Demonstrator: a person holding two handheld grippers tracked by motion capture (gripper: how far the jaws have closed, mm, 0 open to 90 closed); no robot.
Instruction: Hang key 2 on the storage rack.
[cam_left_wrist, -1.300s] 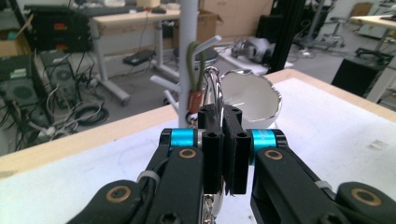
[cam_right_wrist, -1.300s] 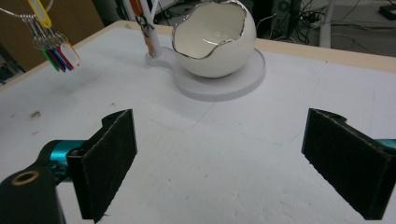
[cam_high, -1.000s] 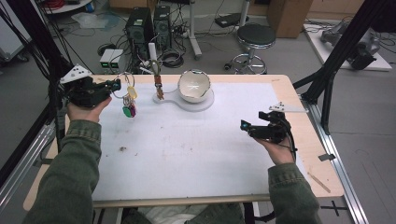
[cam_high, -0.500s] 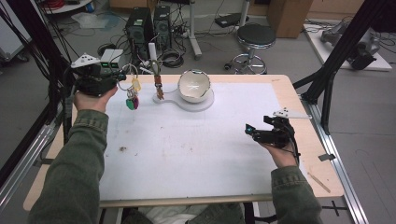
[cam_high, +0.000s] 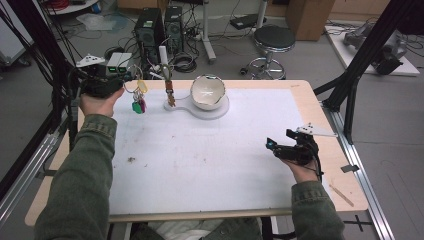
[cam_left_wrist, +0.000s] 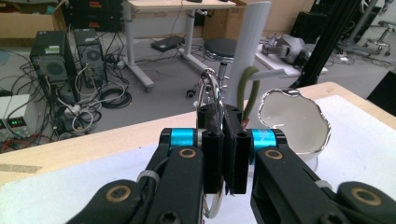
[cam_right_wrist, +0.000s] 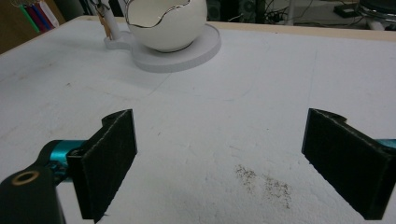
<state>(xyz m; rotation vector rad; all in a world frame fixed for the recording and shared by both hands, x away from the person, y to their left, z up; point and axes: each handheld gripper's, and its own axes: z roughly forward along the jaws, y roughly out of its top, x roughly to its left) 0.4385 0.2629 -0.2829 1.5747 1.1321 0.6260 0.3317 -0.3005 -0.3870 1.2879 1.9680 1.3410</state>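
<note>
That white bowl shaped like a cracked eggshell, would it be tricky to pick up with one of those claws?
Probably, yes. The bowl looks glazed and smooth, so flat pads might slip on its round side. Its jagged rim looks thin and could chip if squeezed. It sits on a white base; whether the two are joined I cannot tell, so lifting may bring both.

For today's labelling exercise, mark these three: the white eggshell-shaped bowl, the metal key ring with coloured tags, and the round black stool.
white eggshell-shaped bowl (cam_high: 207, 93), high view, on its outer front wall.
metal key ring with coloured tags (cam_high: 137, 106), high view, on the hanging green tag.
round black stool (cam_high: 274, 37), high view, on its seat.
</note>
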